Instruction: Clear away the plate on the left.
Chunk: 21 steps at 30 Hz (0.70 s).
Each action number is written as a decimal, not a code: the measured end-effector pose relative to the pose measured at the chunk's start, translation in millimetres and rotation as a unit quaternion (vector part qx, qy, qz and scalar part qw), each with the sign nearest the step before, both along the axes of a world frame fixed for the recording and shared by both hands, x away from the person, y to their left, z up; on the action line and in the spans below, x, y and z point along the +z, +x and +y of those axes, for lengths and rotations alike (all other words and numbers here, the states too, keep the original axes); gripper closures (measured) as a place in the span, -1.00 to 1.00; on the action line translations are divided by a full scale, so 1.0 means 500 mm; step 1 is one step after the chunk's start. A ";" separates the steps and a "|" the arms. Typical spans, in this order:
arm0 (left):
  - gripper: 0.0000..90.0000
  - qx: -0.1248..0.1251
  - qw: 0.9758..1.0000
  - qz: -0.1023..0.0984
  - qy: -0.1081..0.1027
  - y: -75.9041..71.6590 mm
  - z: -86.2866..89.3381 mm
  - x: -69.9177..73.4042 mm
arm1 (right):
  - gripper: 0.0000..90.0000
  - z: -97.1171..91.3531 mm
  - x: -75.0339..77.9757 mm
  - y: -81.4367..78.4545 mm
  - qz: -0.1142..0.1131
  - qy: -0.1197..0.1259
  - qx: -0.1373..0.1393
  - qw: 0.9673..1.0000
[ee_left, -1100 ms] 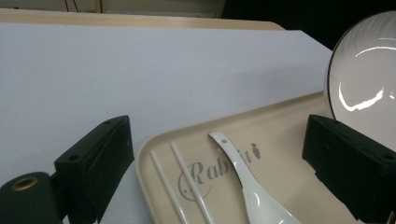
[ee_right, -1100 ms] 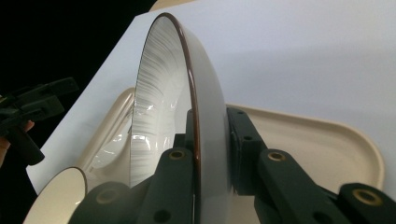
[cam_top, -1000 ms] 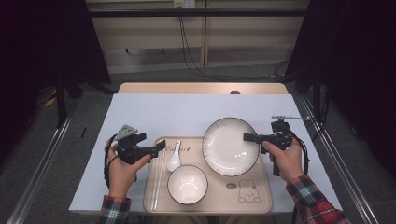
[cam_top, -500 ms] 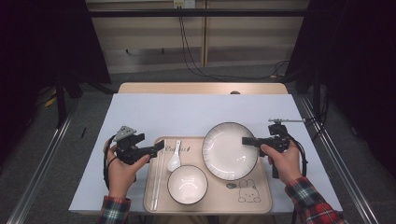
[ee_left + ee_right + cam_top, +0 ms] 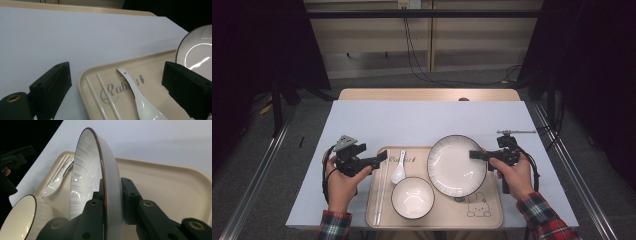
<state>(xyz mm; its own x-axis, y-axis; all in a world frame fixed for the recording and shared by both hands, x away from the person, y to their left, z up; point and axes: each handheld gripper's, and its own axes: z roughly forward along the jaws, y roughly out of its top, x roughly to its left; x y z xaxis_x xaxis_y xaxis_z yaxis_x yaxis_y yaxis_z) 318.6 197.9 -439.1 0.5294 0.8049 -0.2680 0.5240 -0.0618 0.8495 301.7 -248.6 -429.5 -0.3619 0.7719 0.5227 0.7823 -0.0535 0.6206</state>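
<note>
A white plate with a dark rim (image 5: 456,166) lies over the far right part of a beige tray (image 5: 492,212). My right gripper (image 5: 476,155) is shut on the plate's right rim. In the right gripper view both jaws clamp that rim, and the plate (image 5: 87,170) stands edge-on. Whether it touches the tray I cannot tell. My left gripper (image 5: 381,157) sits at the tray's far left corner, open and holding nothing. Between its jaws in the left gripper view (image 5: 117,72) lie a white spoon (image 5: 140,102) and white chopsticks (image 5: 100,95).
A white bowl (image 5: 412,197) stands at the tray's near middle, with the spoon (image 5: 398,171) and chopsticks (image 5: 381,192) to its left. A rabbit drawing (image 5: 477,206) marks the tray's near right corner. The pale table (image 5: 427,120) stretches behind, and a dark floor surrounds it.
My right hand and the plate have shifted slightly toward the table's near edge. The left hand has stayed in place.
</note>
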 end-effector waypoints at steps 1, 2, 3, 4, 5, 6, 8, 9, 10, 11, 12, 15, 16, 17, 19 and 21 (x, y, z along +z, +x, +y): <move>-0.80 -0.004 1.000 0.001 -0.002 0.000 0.000 -0.001 | 0.79 0.001 -0.002 0.000 0.001 0.001 0.002 1.000; -0.80 -0.003 1.000 0.001 -0.001 0.000 -0.001 -0.001 | 0.79 0.001 -0.003 -0.001 0.002 0.001 0.002 1.000; -0.80 -0.003 1.000 0.002 -0.002 0.000 -0.001 -0.001 | 0.79 0.001 -0.004 -0.001 0.004 0.004 0.004 1.000; -0.80 -0.004 1.000 0.003 0.001 0.000 0.000 -0.002 | 0.79 0.002 -0.004 -0.002 0.005 0.004 0.004 1.000; -0.80 -0.002 1.000 0.002 0.000 0.000 0.000 -0.002 | 0.79 0.002 -0.004 -0.002 0.004 0.004 0.003 1.000; -0.80 0.000 1.000 0.003 0.001 0.000 -0.001 -0.003 | 0.79 0.002 -0.005 -0.002 0.001 0.003 0.004 1.000; -0.80 -0.002 1.000 0.004 0.003 0.000 0.000 -0.003 | 0.79 0.002 -0.005 -0.002 -0.001 -0.003 0.005 1.000; -0.80 -0.002 1.000 0.004 0.000 0.000 -0.001 -0.003 | 0.79 0.002 -0.006 -0.002 0.000 -0.005 0.004 1.000; -0.80 -0.001 1.000 0.004 -0.001 0.000 -0.001 -0.004 | 0.80 0.002 -0.006 -0.002 -0.003 -0.008 0.003 1.000; -0.80 -0.001 1.000 0.004 -0.001 0.000 -0.001 -0.004 | 0.80 0.001 -0.007 -0.002 -0.006 -0.014 0.002 1.000; -0.80 0.000 1.000 0.004 0.000 0.000 -0.001 -0.004 | 0.80 -0.001 -0.008 -0.002 -0.006 -0.016 0.002 1.000; -0.80 -0.001 1.000 0.006 0.000 0.000 -0.002 -0.005 | 0.81 -0.002 -0.010 -0.003 -0.004 -0.021 0.002 1.000; -0.80 0.000 1.000 0.005 0.001 0.000 -0.001 -0.005 | 0.81 -0.003 -0.011 -0.003 -0.004 -0.023 0.001 1.000; -0.80 0.000 1.000 0.005 0.000 0.000 -0.002 -0.005 | 0.81 -0.003 -0.011 -0.003 -0.008 -0.029 0.000 1.000; -0.80 0.000 1.000 0.005 0.000 0.000 -0.002 -0.004 | 0.82 -0.004 -0.011 -0.004 -0.011 -0.041 -0.002 0.999; -0.80 -0.001 1.000 0.005 0.000 0.000 -0.002 -0.004 | 0.82 -0.005 -0.013 -0.005 -0.011 -0.046 -0.003 0.999</move>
<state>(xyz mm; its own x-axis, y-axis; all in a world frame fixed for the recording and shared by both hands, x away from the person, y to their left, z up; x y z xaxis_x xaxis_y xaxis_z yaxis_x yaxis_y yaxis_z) 318.6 197.0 -441.4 0.5280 0.8036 -0.2746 0.5331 -0.0620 0.8438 299.4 -251.1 -435.8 -0.3675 0.8188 0.4411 0.7677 -0.0007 0.6409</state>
